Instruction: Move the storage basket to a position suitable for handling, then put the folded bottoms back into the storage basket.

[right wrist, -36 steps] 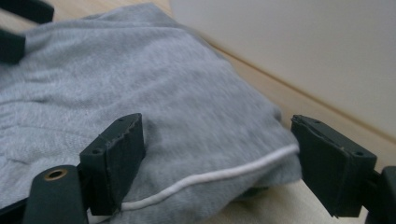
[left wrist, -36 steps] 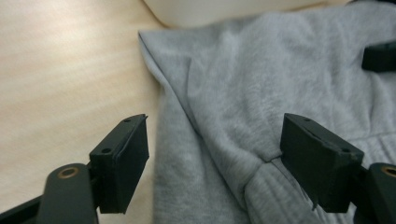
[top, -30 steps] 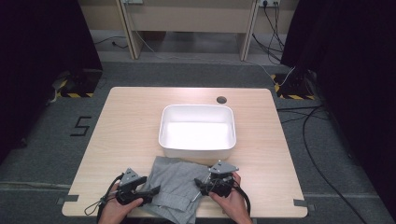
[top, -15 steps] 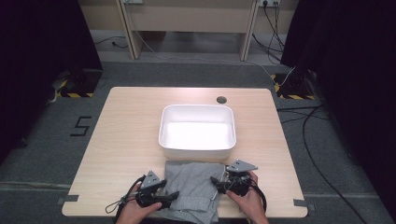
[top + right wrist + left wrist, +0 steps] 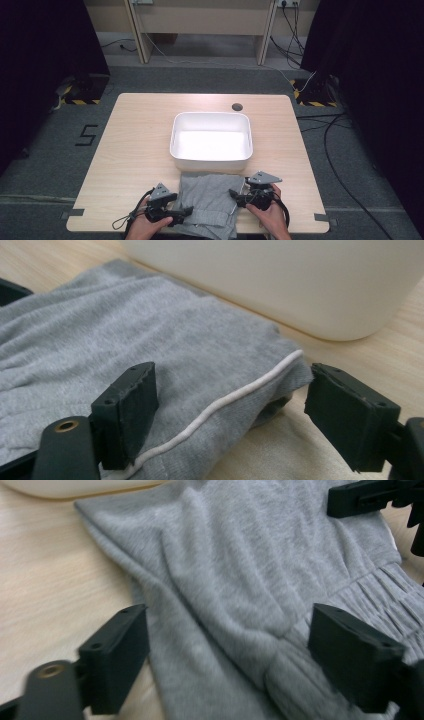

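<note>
Near the front edge of the worktop (image 5: 125, 150), a folded grey garment (image 5: 210, 202) lies flat between the white tub (image 5: 211, 159) and the person's two hands, its far edge just beside the tub's near wall and its near edge hanging slightly past the worktop's front. It is a soft, light knit that will drape and sag wherever it is unsupported, so a grip on one layer alone would likely let the fold fall open. Its surface is matt and not slippery; nothing about it is fragile.

The left hand-held gripper (image 5: 227, 662) straddles the gathered, ribbed band at the garment's left side, and its jaws have just been opening: they stand wide, cloth between them but not pinched. The right hand-held gripper (image 5: 230, 410) likewise stands wide apart, astride the folded right corner where a white cord (image 5: 235, 397) runs along the edge, its pads clear of the cloth.

Good holds, as a judgement: the thick band on the left and the layered corner on the right (both offer several plies to bite).

Room is ample to either side. The tub's rim is the one obstacle ahead, requiring a lift.
</note>
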A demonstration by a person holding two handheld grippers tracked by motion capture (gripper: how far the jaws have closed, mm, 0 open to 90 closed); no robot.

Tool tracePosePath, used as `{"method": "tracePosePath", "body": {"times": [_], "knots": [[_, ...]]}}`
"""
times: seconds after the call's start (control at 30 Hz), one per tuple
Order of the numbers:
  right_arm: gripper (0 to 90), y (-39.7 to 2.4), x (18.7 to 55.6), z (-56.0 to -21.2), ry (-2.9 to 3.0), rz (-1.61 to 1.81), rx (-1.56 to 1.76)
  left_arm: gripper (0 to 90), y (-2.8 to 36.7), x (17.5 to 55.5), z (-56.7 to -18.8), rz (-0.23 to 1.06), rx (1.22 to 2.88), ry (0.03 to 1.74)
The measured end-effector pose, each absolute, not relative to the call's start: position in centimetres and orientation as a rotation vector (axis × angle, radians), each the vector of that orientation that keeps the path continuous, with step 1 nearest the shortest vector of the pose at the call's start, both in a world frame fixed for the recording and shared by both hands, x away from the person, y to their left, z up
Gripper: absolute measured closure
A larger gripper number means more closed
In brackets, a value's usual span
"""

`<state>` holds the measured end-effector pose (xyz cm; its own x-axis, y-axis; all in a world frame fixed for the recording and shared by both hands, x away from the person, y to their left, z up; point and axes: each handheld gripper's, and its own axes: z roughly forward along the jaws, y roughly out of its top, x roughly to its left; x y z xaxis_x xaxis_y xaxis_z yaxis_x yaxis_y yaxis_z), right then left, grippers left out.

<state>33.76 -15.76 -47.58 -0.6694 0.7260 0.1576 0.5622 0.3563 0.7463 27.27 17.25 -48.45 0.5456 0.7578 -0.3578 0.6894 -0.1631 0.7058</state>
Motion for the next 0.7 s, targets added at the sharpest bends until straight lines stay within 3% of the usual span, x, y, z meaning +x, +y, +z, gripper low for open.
{"method": "tracePosePath", "body": {"times": [0.57,0.7], "knots": [[16.5,-15.4,34.6,-47.3,2.413,1.227,1.104,14.5,18.4,24.1,-48.7,0.069,1.891,1.204],[16.5,-15.2,34.6,-47.3,2.419,1.213,1.089,14.4,17.6,23.4,-48.8,0.128,1.945,1.157]]}}
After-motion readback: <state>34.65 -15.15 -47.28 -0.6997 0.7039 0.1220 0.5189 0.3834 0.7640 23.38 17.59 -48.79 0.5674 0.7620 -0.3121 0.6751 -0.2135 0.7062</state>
